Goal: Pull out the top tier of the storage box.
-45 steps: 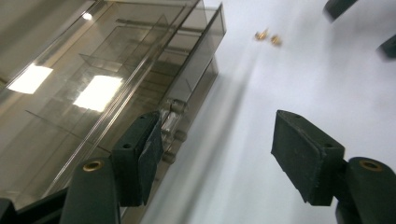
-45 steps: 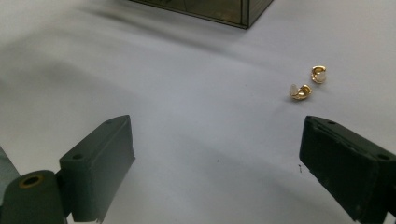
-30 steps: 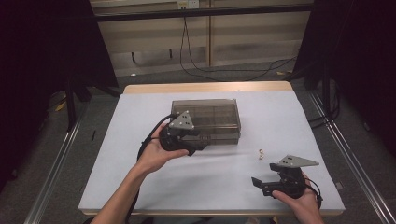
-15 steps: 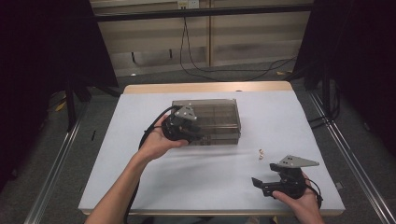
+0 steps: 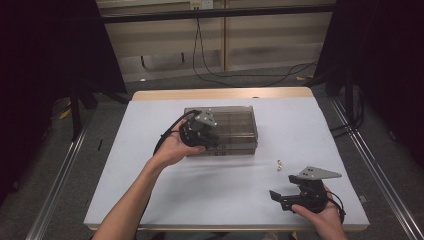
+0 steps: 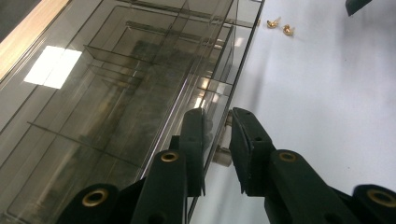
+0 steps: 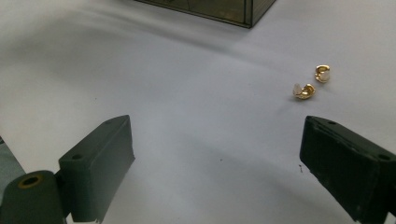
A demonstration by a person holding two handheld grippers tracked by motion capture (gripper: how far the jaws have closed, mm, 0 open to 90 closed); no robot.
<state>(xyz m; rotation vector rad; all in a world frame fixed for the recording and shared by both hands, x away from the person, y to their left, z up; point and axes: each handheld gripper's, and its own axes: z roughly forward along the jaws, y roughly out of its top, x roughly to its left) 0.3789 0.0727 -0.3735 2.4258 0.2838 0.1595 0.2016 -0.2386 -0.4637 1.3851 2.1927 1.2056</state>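
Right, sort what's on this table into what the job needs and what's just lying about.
In the job:
- smoky clear compartment box
- its front latch tab, between the jaws of the left hand-held gripper, which have just been closing
- two gold earrings on the table, apart from the box

Lying about:
- right hand-held gripper, open, resting idle
- black cables on the floor behind the table

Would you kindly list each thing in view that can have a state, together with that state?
Compartment box: lid down, flat on the table.
Left tool: jaws have just been closing, now astride the box's front lid edge by a small latch.
Right tool: open wide, nothing between its jaws.
Two gold earrings: loose on the table, outside the box.
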